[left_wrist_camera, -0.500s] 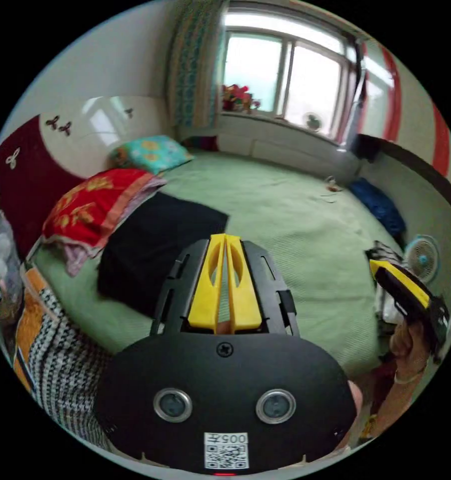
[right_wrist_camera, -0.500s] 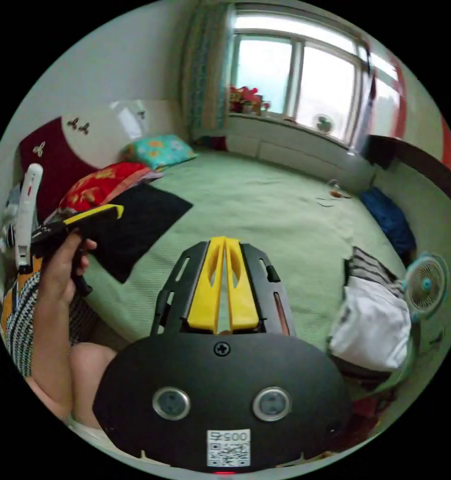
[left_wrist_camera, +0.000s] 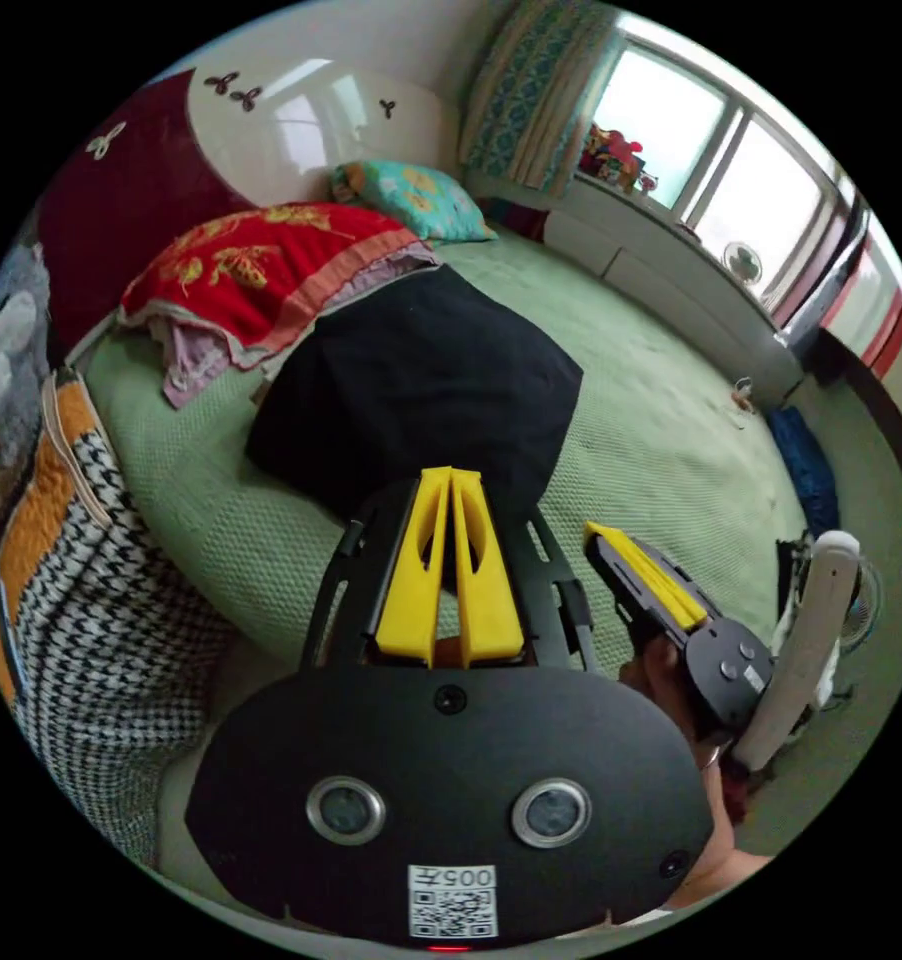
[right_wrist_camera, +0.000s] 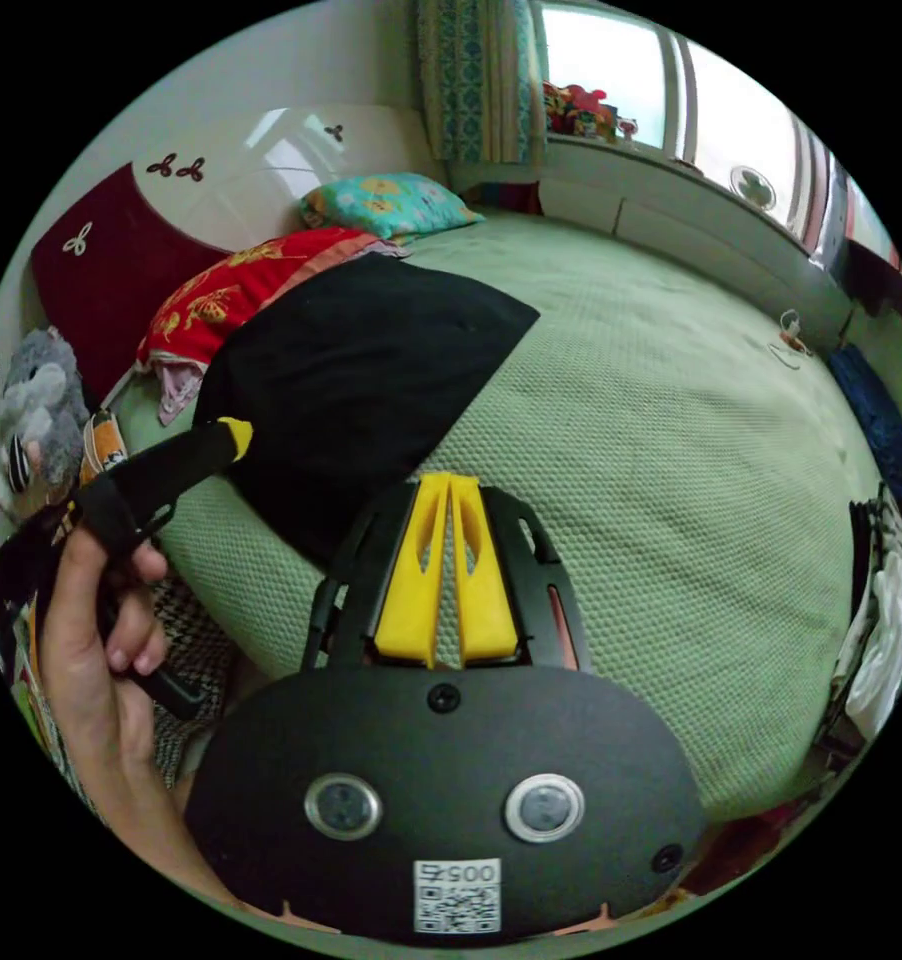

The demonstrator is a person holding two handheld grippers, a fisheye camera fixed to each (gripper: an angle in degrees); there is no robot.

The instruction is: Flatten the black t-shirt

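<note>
Closing in since a moment ago, you hold both the left gripper [left_wrist_camera: 449, 480] and right gripper [right_wrist_camera: 447, 485], jaws closed and empty, just short of the black t-shirt [left_wrist_camera: 421, 385] lying folded on the green bed [right_wrist_camera: 661, 420], nothing flattened yet.

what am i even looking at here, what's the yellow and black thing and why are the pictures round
A person holds a handheld two-jaw gripper in each hand, and a fisheye camera rides on each, hence the round pictures. In the left gripper view its own yellow jaws, the left gripper, stand shut and hold nothing. The right gripper in its own view is shut and holds nothing too. Each tool also shows from the side in the other's view. A black t-shirt lies on a green bed, beside a red quilt and a teal pillow.
</note>
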